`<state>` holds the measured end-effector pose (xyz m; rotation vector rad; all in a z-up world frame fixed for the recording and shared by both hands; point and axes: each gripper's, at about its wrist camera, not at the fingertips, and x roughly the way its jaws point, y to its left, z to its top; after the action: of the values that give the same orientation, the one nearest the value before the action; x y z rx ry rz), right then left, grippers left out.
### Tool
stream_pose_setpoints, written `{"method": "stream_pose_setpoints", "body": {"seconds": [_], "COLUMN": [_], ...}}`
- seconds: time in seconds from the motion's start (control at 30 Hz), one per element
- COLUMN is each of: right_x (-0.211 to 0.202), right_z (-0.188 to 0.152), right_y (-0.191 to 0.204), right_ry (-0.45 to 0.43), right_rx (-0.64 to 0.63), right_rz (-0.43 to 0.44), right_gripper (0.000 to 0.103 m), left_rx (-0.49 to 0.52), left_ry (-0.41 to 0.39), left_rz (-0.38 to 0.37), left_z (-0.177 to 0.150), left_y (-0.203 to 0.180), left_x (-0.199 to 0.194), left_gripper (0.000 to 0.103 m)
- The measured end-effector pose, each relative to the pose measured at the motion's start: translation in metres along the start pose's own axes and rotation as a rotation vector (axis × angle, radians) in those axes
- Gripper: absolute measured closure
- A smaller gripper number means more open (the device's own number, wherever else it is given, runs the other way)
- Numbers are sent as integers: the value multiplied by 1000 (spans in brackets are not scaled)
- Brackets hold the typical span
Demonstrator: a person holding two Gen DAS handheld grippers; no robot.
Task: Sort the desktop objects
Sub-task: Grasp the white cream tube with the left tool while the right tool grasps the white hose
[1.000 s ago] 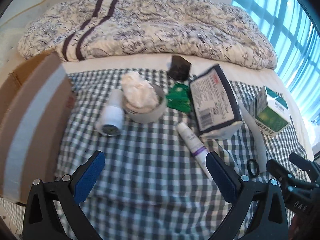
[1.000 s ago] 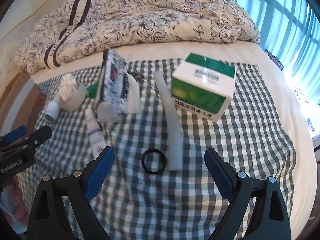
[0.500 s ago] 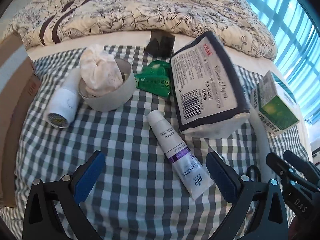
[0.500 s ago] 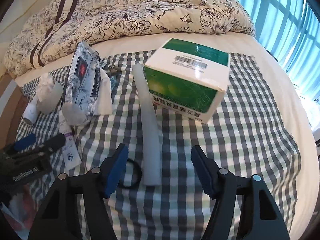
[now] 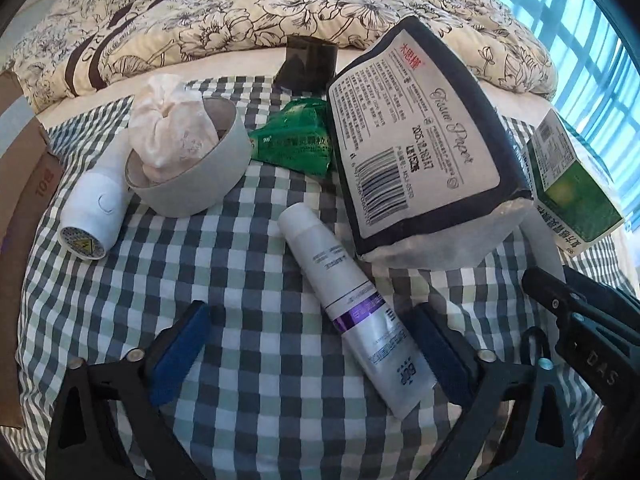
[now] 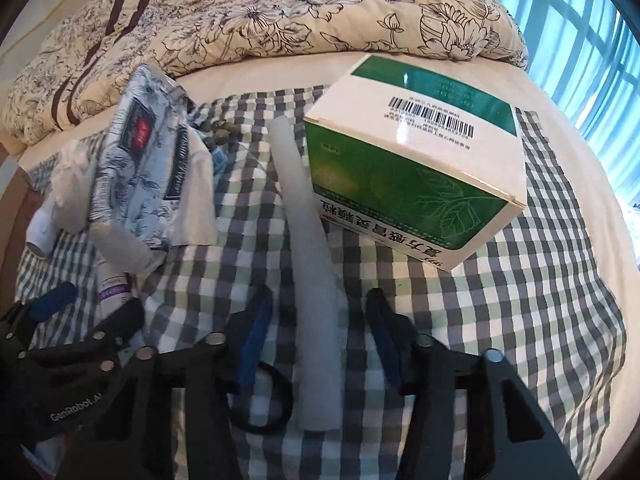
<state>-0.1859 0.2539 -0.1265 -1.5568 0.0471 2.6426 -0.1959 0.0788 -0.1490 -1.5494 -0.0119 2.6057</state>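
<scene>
So here's the layout: everything's spread on a checked cloth (image 5: 248, 280) over a bed, with a flowery quilt (image 6: 280, 12) bunched up at the far end.

The left tongs (image 5: 308, 348) are spread wide, blue pads low over the cloth. A white squeeze tube (image 5: 352, 308) with a purple band lies slanted between them, its flat crimped end just beside the right-hand pad, cap pointing away. Can't tell if the pad actually touches it. Beyond the tube there's a dark tissue pack (image 5: 420, 152) propped up at a tilt, a green sachet (image 5: 296, 144) tucked beside it, and a grey bowl (image 5: 192, 176) with a crumpled white cloth (image 5: 168, 128) stuffed in. A small white bottle (image 5: 96, 212) lies on its side just left of the bowl. A brown cardboard box (image 5: 24, 208) sits at the left edge.

The right tongs (image 6: 320, 344) are narrower, straddling the near end of a long grey tube (image 6: 312, 280) that lies lengthwise on the cloth. There's still a gap on each side, so nothing's gripped. A black ring (image 6: 268, 400) lies right next to the tube's near end, partly under the left finger. A green and white carton (image 6: 416, 168) sits just right of the tube's far half. A string of dark beads (image 6: 218, 132) peeks out behind the tissue pack.
</scene>
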Motion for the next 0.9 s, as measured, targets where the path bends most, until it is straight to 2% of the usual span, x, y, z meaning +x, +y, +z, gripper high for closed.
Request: {"method": "stream_pose_setpoints", "body": {"seconds": [0.03,0.07,0.1,0.17,0.27,0.33,0.5,0.77,0.9], "right_x": [1,1,0,-2,-8,-14,-34,-59,-70], "right_z": [0,0,0,0,-1,-2,-1,-3,-9], "right_y": [-1,-2,-2,-2,0,0,-7,-4,0], "right_ry": [-1,-2,-5,-10,-27,-37,-81,-105,-94], "right_rx": [-7,-11,-11,-23,-34,-31,-19,-24,-27], "right_rz": [-13,-9,-1,0,4,11,37,29,28], "right_gripper": [75,82,84,87,89,90,93,93,93], "left_rx": [2,4,5,-3,-32,-52,-97,-70,-36], "left_ry": [-11,-26,-40,-43,-43,-39,-81,-165,-180], "left_rz": [8,22,32,39,21,15,55,103,106], "left_z": [0,1,1,2,1,-1,-3,-6,-10], "left_y": [0,0,0,3,9,14,25,26,22], "left_x": [-1,-3,-5,-7,-9,-13,-33,-70,-87], "left_gripper": [19,41,66,83,94,94,94,94,94]}}
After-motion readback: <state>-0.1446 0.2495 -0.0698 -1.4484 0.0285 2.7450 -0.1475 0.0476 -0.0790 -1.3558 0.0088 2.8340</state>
